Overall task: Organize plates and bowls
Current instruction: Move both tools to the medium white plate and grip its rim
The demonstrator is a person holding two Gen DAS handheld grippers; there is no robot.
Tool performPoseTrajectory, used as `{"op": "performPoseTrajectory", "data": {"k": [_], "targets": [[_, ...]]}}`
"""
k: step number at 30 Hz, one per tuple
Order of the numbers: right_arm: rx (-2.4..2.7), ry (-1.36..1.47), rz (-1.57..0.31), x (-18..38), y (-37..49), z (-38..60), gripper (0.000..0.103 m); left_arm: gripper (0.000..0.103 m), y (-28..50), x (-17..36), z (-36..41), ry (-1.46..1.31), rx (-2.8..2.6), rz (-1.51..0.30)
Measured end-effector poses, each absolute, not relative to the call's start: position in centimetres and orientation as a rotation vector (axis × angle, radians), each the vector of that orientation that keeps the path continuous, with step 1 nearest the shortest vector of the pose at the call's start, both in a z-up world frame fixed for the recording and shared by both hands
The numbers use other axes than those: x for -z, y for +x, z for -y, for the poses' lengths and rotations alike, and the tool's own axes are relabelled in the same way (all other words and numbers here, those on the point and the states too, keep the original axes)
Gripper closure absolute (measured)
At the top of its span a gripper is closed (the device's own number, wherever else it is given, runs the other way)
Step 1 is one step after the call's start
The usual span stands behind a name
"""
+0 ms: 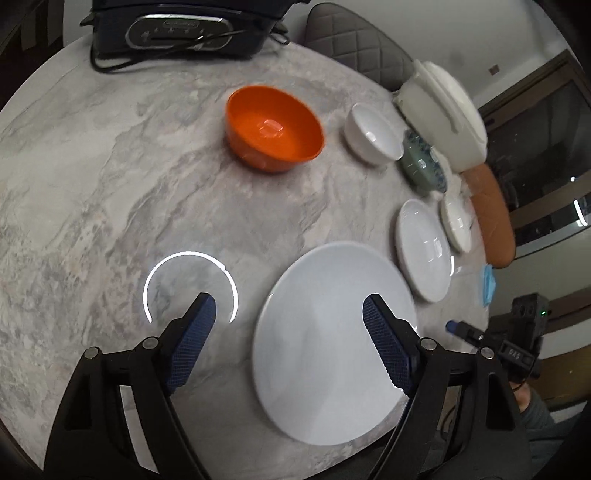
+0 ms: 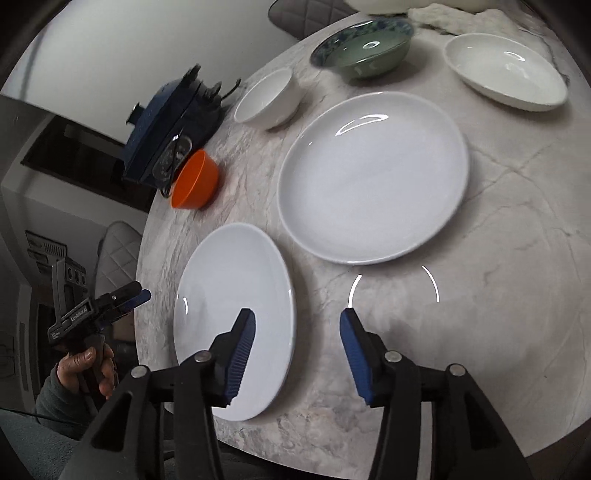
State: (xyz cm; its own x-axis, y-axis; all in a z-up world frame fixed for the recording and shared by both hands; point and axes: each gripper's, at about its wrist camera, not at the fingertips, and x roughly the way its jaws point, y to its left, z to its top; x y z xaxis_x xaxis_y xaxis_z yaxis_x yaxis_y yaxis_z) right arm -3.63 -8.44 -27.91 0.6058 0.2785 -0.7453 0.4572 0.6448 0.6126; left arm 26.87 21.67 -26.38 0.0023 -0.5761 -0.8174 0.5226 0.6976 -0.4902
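Note:
A flat white plate (image 1: 332,339) (image 2: 236,317) lies on the marble table near its front edge. My left gripper (image 1: 288,306) hangs open above it, one finger over the plate, the other over bare table. My right gripper (image 2: 297,317) is open too, with its left finger over the same plate's rim. Nothing is held by either. Beyond sit a bigger white plate (image 1: 424,251) (image 2: 373,177), a white deep dish (image 1: 458,221) (image 2: 506,70), a green patterned bowl (image 1: 423,166) (image 2: 365,48), a small white bowl (image 1: 373,134) (image 2: 266,99) and an orange bowl (image 1: 275,127) (image 2: 195,181).
A dark appliance (image 1: 177,29) (image 2: 166,129) with a cable stands at the table's far side. A white lidded pot (image 1: 443,114) sits at the far edge by a brown chair (image 1: 491,218). A person's hand (image 2: 88,365) grips the left tool off the table's edge.

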Motion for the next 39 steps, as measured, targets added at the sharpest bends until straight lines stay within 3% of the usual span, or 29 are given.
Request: {"op": "performPoseTrajectory", "data": {"k": [7, 13, 15, 16, 17, 19, 21, 24, 33, 39], "targets": [[0.267, 1.146, -0.809, 29.0, -10.3, 15.0, 0.047, 0.021, 23.9, 24.4, -11.6, -0.011, 1.104, -1.328], [0.211, 1.184, -0.799, 30.1, -10.2, 18.5, 0.043, 0.022, 20.1, 25.8, -7.1, -0.015, 1.053, -1.435], [0.173, 1.201, -0.822, 30.7, -9.2, 19.4, 0.042, 0.012, 19.6, 26.1, -6.4, -0.021, 1.022, -1.442], [0.152, 1.202, -0.828, 30.9, -8.8, 20.1, 0.039, 0.002, 19.3, 26.2, -5.8, -0.003, 1.004, -1.434], [0.129, 1.199, -0.834, 30.9, -8.3, 20.7, 0.036, 0.000, 19.3, 26.2, -5.1, 0.029, 0.980, -1.426], [0.088, 1.195, -0.838, 31.0, -7.4, 22.0, 0.017, 0.000, 19.6, 26.7, -4.2, 0.105, 0.939, -1.420], [0.051, 1.193, -0.831, 31.1, -6.7, 23.3, 0.013, 0.000, 19.9, 26.9, -3.8, 0.148, 0.937, -1.398], [0.012, 1.184, -0.838, 31.4, -5.8, 24.8, 0.013, 0.000, 20.9, 26.8, -1.9, 0.199, 0.963, -1.355], [-0.044, 1.218, -0.837, 33.3, -4.0, 26.1, 0.013, 0.000, 24.3, 29.9, 4.5, 0.289, 1.112, -1.462], [-0.077, 1.253, -0.834, 34.0, -3.8, 26.1, 0.027, 0.002, 26.0, 33.1, 6.9, 0.344, 1.124, -1.578]]}}
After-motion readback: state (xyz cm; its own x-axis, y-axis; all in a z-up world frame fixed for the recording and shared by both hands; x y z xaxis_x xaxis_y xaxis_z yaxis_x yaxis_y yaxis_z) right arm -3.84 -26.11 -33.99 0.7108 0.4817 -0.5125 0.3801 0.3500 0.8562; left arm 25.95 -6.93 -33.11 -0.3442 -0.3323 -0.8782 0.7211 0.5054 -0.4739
